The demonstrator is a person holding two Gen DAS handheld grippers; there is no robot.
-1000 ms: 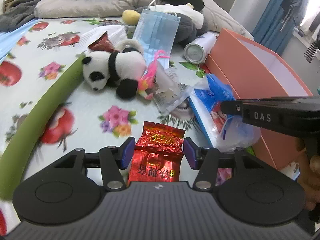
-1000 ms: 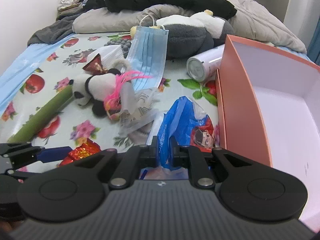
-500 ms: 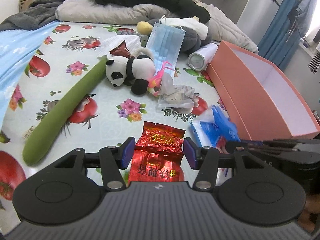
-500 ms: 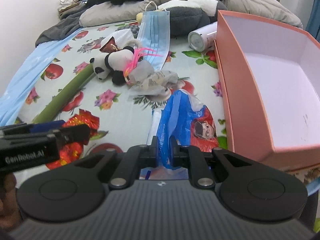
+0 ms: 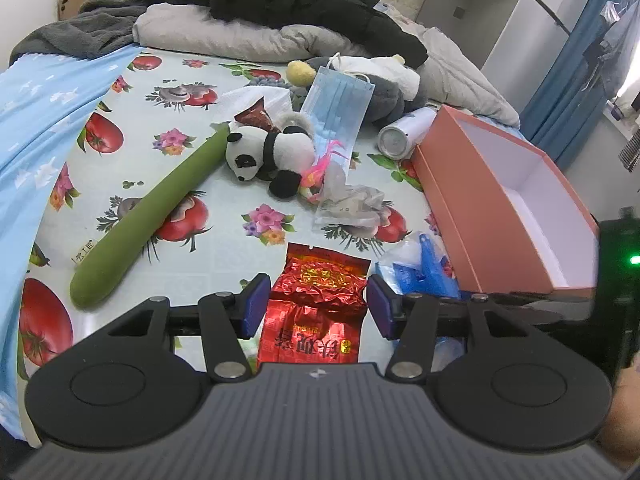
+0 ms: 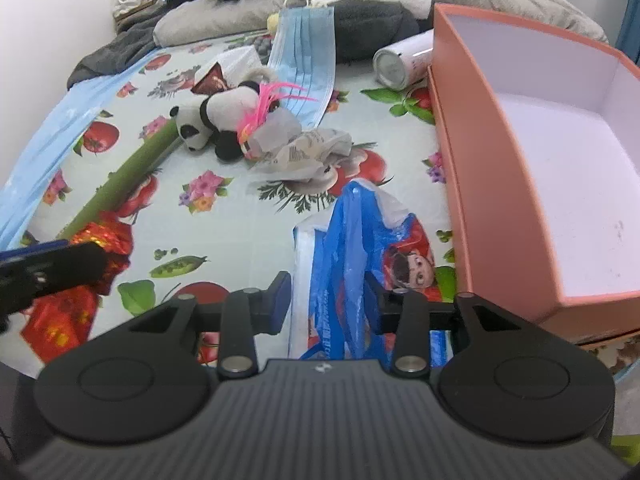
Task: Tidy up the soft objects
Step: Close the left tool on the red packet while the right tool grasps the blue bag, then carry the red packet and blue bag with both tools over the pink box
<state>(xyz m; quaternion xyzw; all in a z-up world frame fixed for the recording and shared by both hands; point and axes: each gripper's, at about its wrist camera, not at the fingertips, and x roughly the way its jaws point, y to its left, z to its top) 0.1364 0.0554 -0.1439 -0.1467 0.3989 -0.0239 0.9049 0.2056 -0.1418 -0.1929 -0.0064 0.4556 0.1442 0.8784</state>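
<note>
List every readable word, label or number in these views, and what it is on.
"铁观音" (likely; yellow, seen upside down): red foil packet.
Small tag on the green foam tube: too small to read.
White print on the blue plastic bag: blurred.
Grey print on the crumpled clear wrapper: unreadable.

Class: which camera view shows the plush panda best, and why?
The left wrist view: the plush panda shows its face and body, unobstructed. The right wrist view shows it farther off, partly behind pink feathers.
</note>
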